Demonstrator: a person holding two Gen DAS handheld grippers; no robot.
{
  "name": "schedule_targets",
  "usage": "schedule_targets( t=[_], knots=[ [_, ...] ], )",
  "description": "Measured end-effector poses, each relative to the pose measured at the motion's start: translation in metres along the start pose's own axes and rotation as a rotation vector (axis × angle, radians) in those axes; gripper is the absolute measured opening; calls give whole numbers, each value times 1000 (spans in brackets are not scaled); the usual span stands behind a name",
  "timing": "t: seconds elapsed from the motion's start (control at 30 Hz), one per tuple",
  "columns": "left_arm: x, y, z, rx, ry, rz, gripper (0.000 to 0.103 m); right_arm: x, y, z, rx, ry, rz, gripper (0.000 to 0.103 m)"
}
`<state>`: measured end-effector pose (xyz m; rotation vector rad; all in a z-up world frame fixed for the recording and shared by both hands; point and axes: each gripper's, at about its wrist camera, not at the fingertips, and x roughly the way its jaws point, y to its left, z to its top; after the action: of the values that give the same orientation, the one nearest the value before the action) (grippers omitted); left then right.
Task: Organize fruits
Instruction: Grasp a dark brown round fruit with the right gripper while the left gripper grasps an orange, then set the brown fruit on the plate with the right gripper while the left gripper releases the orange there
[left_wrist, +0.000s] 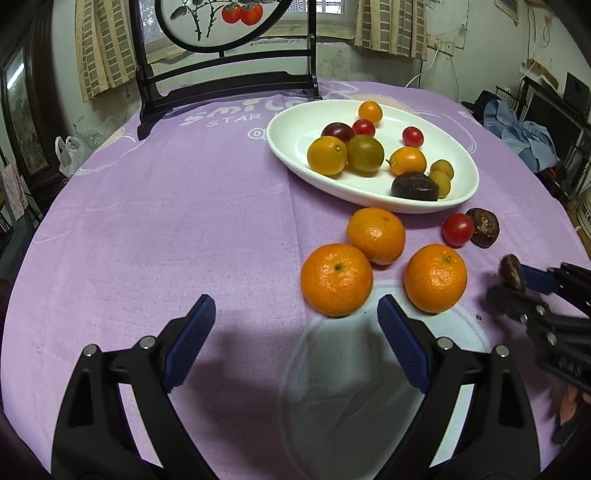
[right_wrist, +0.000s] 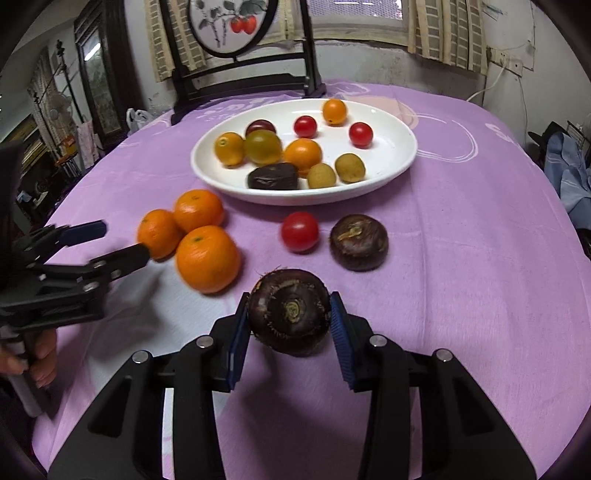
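Note:
A white oval dish (left_wrist: 291, 147) (right_wrist: 391, 162) holds several small fruits. Three oranges (left_wrist: 337, 278) (right_wrist: 207, 258) lie on the purple cloth in front of it. A red cherry tomato (left_wrist: 458, 229) (right_wrist: 300, 232) and a dark water chestnut (left_wrist: 484, 227) (right_wrist: 359, 242) lie beside them. My right gripper (right_wrist: 290, 321) is shut on another dark water chestnut (right_wrist: 290, 317) (left_wrist: 511, 273) just above the cloth. My left gripper (left_wrist: 295, 314) (right_wrist: 122, 242) is open and empty, close to the nearest orange.
A dark wooden screen stand (left_wrist: 225, 85) (right_wrist: 243, 85) with a painted round panel stands at the table's far edge. The purple cloth (left_wrist: 166, 221) covers the round table. Clutter and blue cloth (left_wrist: 524, 133) lie off the table at right.

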<state>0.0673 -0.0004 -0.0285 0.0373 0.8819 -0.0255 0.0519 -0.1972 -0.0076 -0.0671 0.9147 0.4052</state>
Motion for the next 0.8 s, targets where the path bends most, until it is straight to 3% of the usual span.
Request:
schedule_targets(
  t=[0.3, 0.4, 0.5, 0.53, 0.67, 0.8],
  knots=[
    [18, -11, 3, 16, 54, 16, 90, -12, 9, -7, -32, -12, 29, 41],
    [24, -14, 7, 26, 57, 26, 73, -15, 8, -7, -33, -20, 35, 41],
    [29, -16, 11, 12, 71, -13, 55, -14, 8, -7, -39, -16, 39, 41],
    [29, -18, 13, 19, 72, -33, 44, -13, 8, -7, -40, -14, 39, 41],
    [26, -21, 11, 32, 80, -30, 43, -13, 8, -8, -40, -16, 27, 41],
    [6, -16, 12, 8, 76, -75, 43, -19, 7, -5, -29, -52, 31, 41]
  ],
)
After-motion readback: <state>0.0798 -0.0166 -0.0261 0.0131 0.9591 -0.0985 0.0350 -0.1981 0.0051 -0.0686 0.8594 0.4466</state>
